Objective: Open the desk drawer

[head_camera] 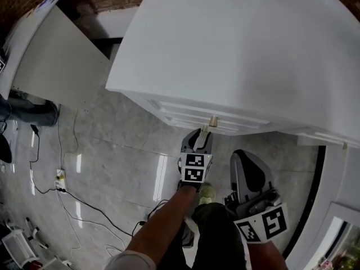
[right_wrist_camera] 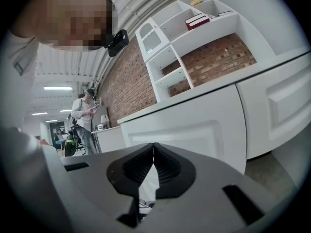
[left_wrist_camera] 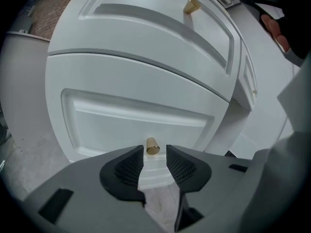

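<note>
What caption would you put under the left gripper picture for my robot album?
Left gripper, jaws open, lines up on the gold knob of the white lower drawer, not touching it yet.

desk [head_camera: 236,49]: cut off top, right | lower drawer [left_wrist_camera: 136,115]: bottom edge behind left claw [left_wrist_camera: 155,154] | shelf books [right_wrist_camera: 197,21]: titles unreadable

The white panelled desk drawer [left_wrist_camera: 136,115] sits shut, its brass knob [left_wrist_camera: 152,146] protruding.
</note>
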Tool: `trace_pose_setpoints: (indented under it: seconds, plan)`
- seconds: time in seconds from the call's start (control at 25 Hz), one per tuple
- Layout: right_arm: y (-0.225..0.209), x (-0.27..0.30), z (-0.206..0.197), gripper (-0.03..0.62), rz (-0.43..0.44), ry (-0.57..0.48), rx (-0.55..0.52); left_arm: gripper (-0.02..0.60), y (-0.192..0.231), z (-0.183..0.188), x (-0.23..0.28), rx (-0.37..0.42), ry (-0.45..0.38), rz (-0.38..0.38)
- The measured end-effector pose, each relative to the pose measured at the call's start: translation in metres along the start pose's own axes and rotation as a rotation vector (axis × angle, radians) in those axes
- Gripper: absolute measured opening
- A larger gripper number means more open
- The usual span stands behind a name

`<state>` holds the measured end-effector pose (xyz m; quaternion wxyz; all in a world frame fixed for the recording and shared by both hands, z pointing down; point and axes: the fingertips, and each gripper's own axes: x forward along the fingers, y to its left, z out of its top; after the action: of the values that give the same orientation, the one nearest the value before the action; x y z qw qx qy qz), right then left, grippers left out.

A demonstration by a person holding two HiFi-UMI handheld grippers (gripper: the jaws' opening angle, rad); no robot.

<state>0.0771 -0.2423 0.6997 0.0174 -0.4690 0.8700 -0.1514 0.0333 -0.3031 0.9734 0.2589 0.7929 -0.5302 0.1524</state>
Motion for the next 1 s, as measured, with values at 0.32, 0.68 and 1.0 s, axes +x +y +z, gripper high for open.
trace_pose_setpoints:
  seconds: [0.32,0.68,1.0]
  plan:
    - [-0.005,-0.009,-0.001,0.017,-0.006,0.023,0.018,0.08,0.004,0.001,0.005,0.024,0.025,0.052]
    - [0.006,-0.028,-0.008,0.017,-0.023,0.076,0.065,0.078,-0.004,-0.02,-0.023,0.001,0.064,0.055]
    - [0.031,-0.057,-0.002,0.017,-0.028,0.111,0.09,0.078,-0.02,-0.061,-0.076,-0.015,0.134,0.055]
